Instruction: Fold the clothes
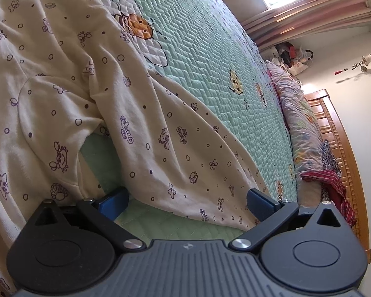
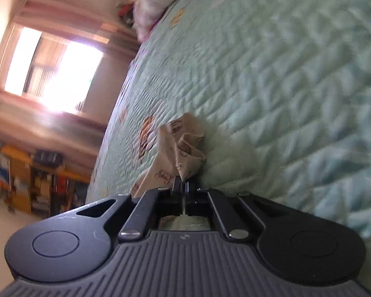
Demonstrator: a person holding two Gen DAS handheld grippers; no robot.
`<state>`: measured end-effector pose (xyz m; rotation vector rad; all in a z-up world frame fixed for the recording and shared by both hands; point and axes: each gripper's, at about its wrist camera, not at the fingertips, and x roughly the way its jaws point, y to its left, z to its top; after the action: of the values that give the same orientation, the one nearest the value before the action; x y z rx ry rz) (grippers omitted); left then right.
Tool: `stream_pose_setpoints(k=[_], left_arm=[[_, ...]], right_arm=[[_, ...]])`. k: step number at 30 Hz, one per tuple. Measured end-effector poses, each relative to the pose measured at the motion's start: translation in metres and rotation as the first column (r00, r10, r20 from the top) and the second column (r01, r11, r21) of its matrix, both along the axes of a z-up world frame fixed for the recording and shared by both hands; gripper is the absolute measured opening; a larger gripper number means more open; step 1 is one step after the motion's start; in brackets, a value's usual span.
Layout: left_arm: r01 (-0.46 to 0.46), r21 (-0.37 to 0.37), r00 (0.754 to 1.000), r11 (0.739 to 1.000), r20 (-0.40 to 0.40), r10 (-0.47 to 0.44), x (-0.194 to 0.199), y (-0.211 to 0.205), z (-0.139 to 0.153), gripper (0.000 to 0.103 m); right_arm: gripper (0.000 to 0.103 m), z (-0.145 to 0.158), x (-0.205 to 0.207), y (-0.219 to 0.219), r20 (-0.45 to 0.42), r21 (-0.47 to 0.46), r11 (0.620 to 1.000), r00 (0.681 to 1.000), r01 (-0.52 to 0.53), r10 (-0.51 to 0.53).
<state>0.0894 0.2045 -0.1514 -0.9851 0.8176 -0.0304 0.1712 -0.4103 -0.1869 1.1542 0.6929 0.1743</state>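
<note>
A cream garment [image 1: 69, 94] printed with small purple sea creatures lies rumpled on the green quilted bedspread [image 1: 210, 49], filling the left of the left wrist view. One sleeve or leg [image 1: 185, 163] stretches toward the lower right. My left gripper [image 1: 186, 201] is open, its blue pads on either side of that piece's lower edge, touching nothing. In the blurred right wrist view, my right gripper [image 2: 183, 185] is shut on a bunched corner of the cream garment [image 2: 183, 143], held just above the bedspread [image 2: 284, 74].
Pillows and a rolled quilt [image 1: 301, 123] lie along the wooden headboard [image 1: 338, 148], with a red striped cloth [image 1: 334, 185] near it. A curtained window [image 2: 52, 69] and cluttered shelves [image 2: 37, 178] stand beyond the bed's far side.
</note>
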Motion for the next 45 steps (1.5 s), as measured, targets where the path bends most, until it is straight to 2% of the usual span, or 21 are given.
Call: stream_pose_setpoints(k=[4, 10, 11, 13, 15, 16, 17, 18, 19, 20, 22, 25, 28, 33, 35, 40, 45], left_arm=[[0.007, -0.002, 1.0, 1.0, -0.004, -0.007, 0.001, 0.001, 0.001, 0.102], [-0.008, -0.042, 1.0, 0.999, -0.005, 0.008, 0.0, 0.007, -0.002, 0.102], [-0.013, -0.053, 1.0, 0.999, -0.003, 0.013, -0.001, 0.008, -0.003, 0.101], [-0.054, -0.115, 0.998, 0.992, 0.005, 0.055, -0.007, 0.016, -0.006, 0.1], [-0.096, -0.186, 0.995, 0.978, 0.016, 0.1, -0.015, 0.025, -0.009, 0.099], [-0.112, -0.217, 0.993, 0.97, 0.023, 0.12, -0.02, 0.029, -0.01, 0.099], [-0.12, -0.232, 0.992, 0.965, 0.018, 0.128, -0.023, 0.031, -0.011, 0.099], [-0.128, -0.247, 0.991, 0.961, 0.013, 0.136, -0.026, 0.033, -0.012, 0.099], [-0.136, -0.262, 0.99, 0.956, 0.008, 0.143, -0.03, 0.035, -0.013, 0.099], [-0.127, -0.262, 0.991, 0.957, 0.01, 0.134, -0.03, 0.035, -0.012, 0.099], [-0.115, -0.253, 0.993, 0.961, 0.011, 0.122, -0.03, 0.033, -0.01, 0.1], [-0.092, -0.278, 0.995, 0.956, 0.006, 0.098, -0.023, 0.028, -0.014, 0.1], [-0.1, -0.297, 0.994, 0.95, 0.002, 0.106, -0.023, 0.025, -0.017, 0.1], [-0.138, -0.324, 0.99, 0.936, -0.01, 0.143, -0.026, 0.023, -0.021, 0.1], [-0.153, -0.335, 0.987, 0.93, -0.015, 0.157, -0.028, 0.022, -0.023, 0.1], [-0.199, -0.357, 0.979, 0.913, -0.026, 0.203, -0.031, 0.018, -0.027, 0.1], [-0.234, -0.346, 0.967, 0.908, 0.012, 0.254, -0.019, 0.012, -0.029, 0.1]], right_arm=[[0.005, -0.008, 0.003, -0.002, 0.006, 0.05, 0.999, 1.0, -0.01, 0.01], [0.002, 0.009, -0.002, 0.012, 0.034, -0.074, 0.997, 0.999, -0.009, 0.012], [0.002, 0.014, -0.003, 0.012, 0.056, -0.062, 0.998, 0.998, -0.006, 0.01], [0.002, 0.033, -0.005, 0.014, 0.142, 0.022, 1.0, 0.99, -0.008, 0.005], [0.002, 0.062, -0.008, 0.017, 0.252, 0.101, 0.994, 0.968, -0.029, 0.003], [0.002, 0.075, -0.007, 0.019, 0.292, 0.099, 0.994, 0.956, -0.041, 0.01], [0.002, 0.083, -0.003, 0.021, 0.283, 0.075, 0.996, 0.959, -0.048, 0.025], [0.002, 0.084, 0.005, 0.023, 0.211, 0.047, 0.998, 0.977, -0.052, 0.041], [0.002, 0.084, 0.009, 0.023, 0.156, 0.061, 0.997, 0.987, -0.053, 0.043], [0.002, 0.092, 0.008, 0.023, 0.168, 0.077, 0.995, 0.985, -0.055, 0.041], [0.002, 0.117, 0.003, 0.021, 0.244, 0.063, 0.996, 0.969, -0.057, 0.04], [0.002, 0.128, 0.001, 0.022, 0.244, 0.104, 0.993, 0.969, -0.058, 0.031], [0.002, 0.145, 0.005, 0.033, 0.27, 0.012, 0.996, 0.96, -0.084, 0.077], [0.002, 0.149, 0.003, 0.036, 0.247, -0.019, 0.996, 0.964, -0.092, 0.094], [0.002, 0.145, 0.002, 0.036, 0.242, 0.022, 0.996, 0.967, -0.086, 0.079], [0.002, 0.161, 0.012, 0.045, 0.29, 0.095, 0.99, 0.954, -0.107, 0.075], [0.002, 0.177, 0.016, 0.063, 0.321, 0.132, 0.978, 0.941, -0.16, 0.11]])
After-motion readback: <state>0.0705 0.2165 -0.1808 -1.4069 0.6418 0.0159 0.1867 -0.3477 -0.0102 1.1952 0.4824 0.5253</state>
